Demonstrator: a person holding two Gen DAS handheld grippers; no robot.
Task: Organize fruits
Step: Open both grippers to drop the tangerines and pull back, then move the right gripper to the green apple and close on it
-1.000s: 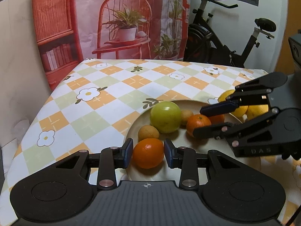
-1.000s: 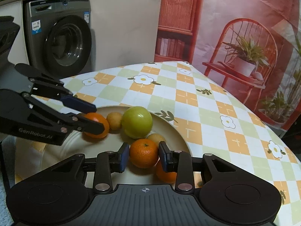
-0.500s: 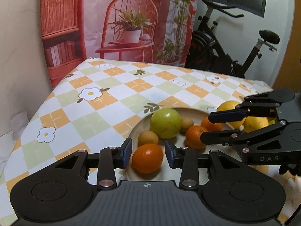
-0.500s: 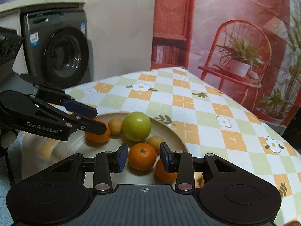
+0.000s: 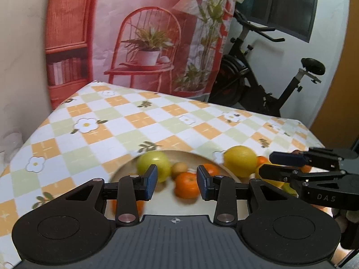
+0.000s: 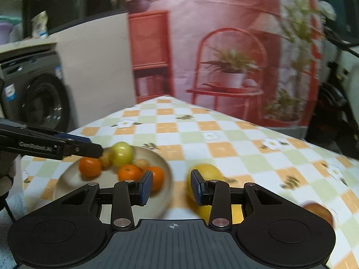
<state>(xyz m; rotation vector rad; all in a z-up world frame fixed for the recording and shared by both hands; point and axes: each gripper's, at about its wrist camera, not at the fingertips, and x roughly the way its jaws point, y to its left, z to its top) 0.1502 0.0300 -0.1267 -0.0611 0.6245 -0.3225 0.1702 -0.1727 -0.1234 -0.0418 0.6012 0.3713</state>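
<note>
A cream plate point(image 6: 67, 179) on the checked tablecloth holds a green apple point(image 6: 122, 153), several oranges point(image 6: 89, 167) and small brown fruits. In the left wrist view the plate point(image 5: 125, 168) lies below my open, empty left gripper point(image 5: 177, 183), with the apple point(image 5: 152, 162) and an orange point(image 5: 186, 185) beyond the fingertips. My right gripper point(image 6: 171, 188) is open and empty, raised above the plate's right rim. A yellow lemon point(image 6: 207, 172) lies on the cloth beside the plate, also in the left view point(image 5: 240, 161). More yellow fruit sits under the right gripper.
A reddish-brown fruit point(image 6: 318, 210) lies on the cloth at the right. The table's far edge meets a printed backdrop. A washing machine point(image 6: 33, 94) stands left and an exercise bike point(image 5: 258, 78) behind the table. The right gripper point(image 5: 291, 168) shows at the left view's right side.
Both grippers let go of their oranges, which stay on the plate, and lifted up and back. The right gripper swung right, toward the lemon.
</note>
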